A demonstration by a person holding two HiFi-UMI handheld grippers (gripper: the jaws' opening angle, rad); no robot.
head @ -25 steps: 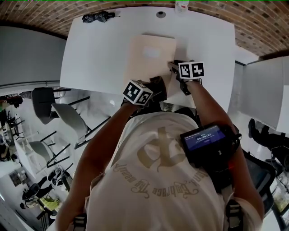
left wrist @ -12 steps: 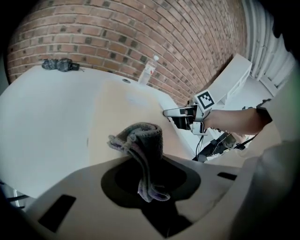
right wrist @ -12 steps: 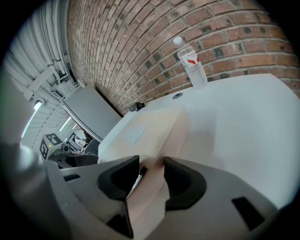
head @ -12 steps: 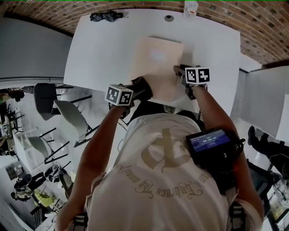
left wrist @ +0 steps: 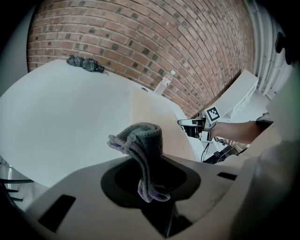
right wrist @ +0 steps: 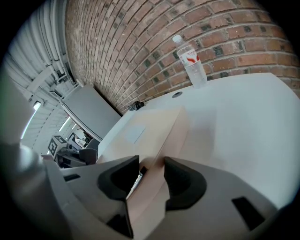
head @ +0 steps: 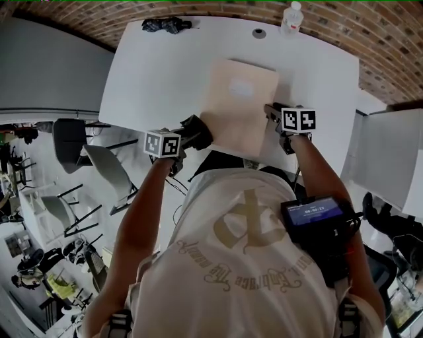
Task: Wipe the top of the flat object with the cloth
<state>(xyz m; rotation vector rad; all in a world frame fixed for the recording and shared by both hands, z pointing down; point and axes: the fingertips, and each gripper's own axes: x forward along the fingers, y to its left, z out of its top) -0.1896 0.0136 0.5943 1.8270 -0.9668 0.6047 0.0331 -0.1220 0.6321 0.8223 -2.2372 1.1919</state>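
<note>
We are pinching the soft, limp cloth [left wrist: 140, 143] in the left hand-held gripper [left wrist: 151, 180] near the flat object [head: 239, 105], which is lying on the desk [head: 152, 72], and clamping the right hand-held gripper [right wrist: 151, 174] on this stiff, probably light object's right edge.

Bottle [head: 291, 18] and dark bundle [head: 166, 25] rest on white table [head: 152, 79].

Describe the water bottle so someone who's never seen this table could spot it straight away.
Find the white table by the brick wall and look along its far edge. The water bottle stands upright there, the only clear, tall thing, with red on its label.
</note>
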